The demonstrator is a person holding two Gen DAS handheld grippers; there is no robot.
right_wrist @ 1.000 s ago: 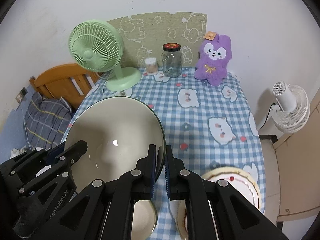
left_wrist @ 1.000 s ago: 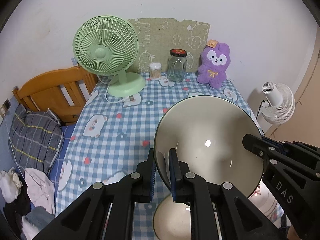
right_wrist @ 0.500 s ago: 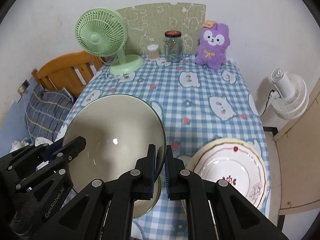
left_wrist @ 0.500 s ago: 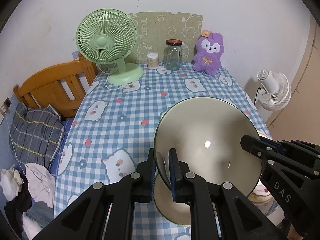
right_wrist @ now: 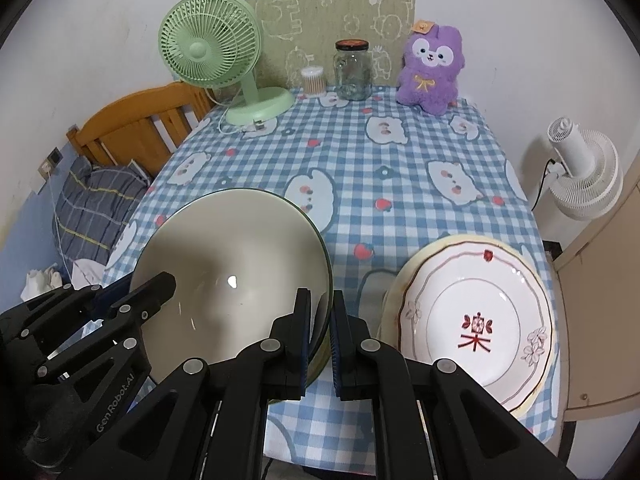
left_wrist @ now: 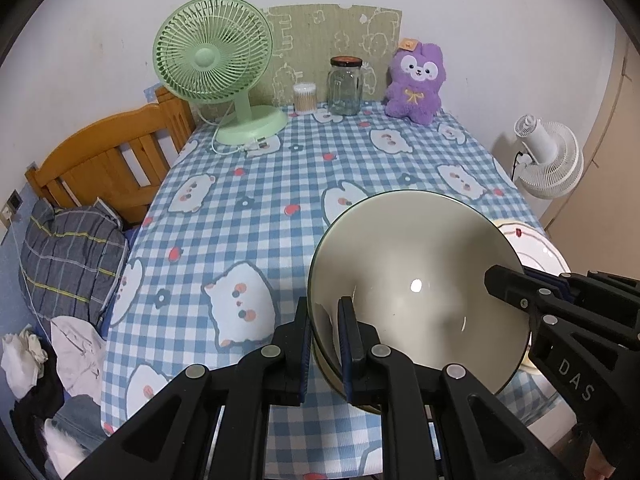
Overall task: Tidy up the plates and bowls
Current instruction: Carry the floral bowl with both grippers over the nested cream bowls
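Second bowl (left_wrist: pixel 340 376) mostly hidden beneath held bowl (left_wrist: pixel 416 280) — rim clamped by left gripper (left_wrist: pixel 325 336) and right gripper (right_wrist: pixel 320 332). Two stacked plates (right_wrist: pixel 476 320) counted.

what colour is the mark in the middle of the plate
Dark red, on the white plate; the right wrist view shows it best.

A blue checked tablecloth (left_wrist: pixel 248 216) with cat prints covers the table. At its far edge, a glass jar (left_wrist: pixel 345 86) with a dark lid stands against a beige printed board (left_wrist: pixel 332 36). Left of the jar sit a tub of cotton swabs (left_wrist: pixel 305 98) and a green desk fan (left_wrist: pixel 212 56); right of it, a purple plush toy (left_wrist: pixel 416 84). Farther right, off the table, stands a white fan (left_wrist: pixel 548 156). Far left of the jar, a wooden bed frame (left_wrist: pixel 104 160) holds a striped pillow (left_wrist: pixel 68 256).
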